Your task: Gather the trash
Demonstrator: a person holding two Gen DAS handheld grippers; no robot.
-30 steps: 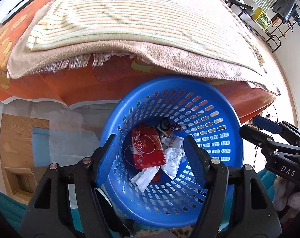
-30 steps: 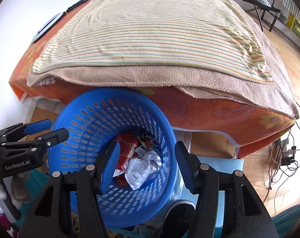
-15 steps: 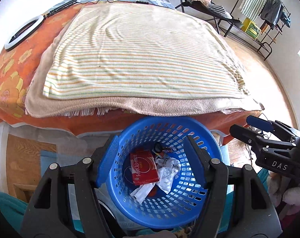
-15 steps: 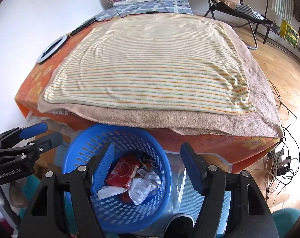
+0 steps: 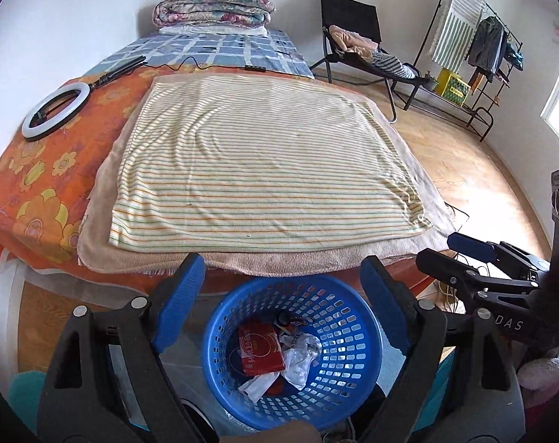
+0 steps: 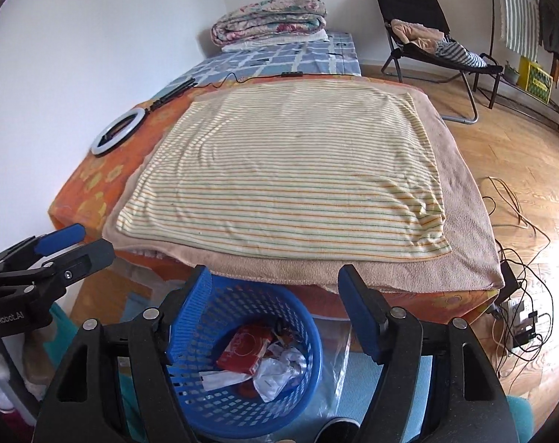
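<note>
A blue slotted basket stands on the floor at the foot of the bed. Inside it lie a red packet and crumpled white wrappers. High above the basket my left gripper is open, with nothing between its blue pads. My right gripper is open and empty too, above the basket's right side. Each gripper shows at the edge of the other's view: the right one and the left one.
A bed with a striped towel over a beige blanket fills the middle. A ring light lies on the orange sheet at the left. Folded quilts sit at the bed's far end. A folding chair, a clothes rack and floor cables are at the right.
Both grippers have risen and tilted up away from the basket, so it now looks small and low, and the whole bed and room have come into view. The basket's contents are unchanged.
</note>
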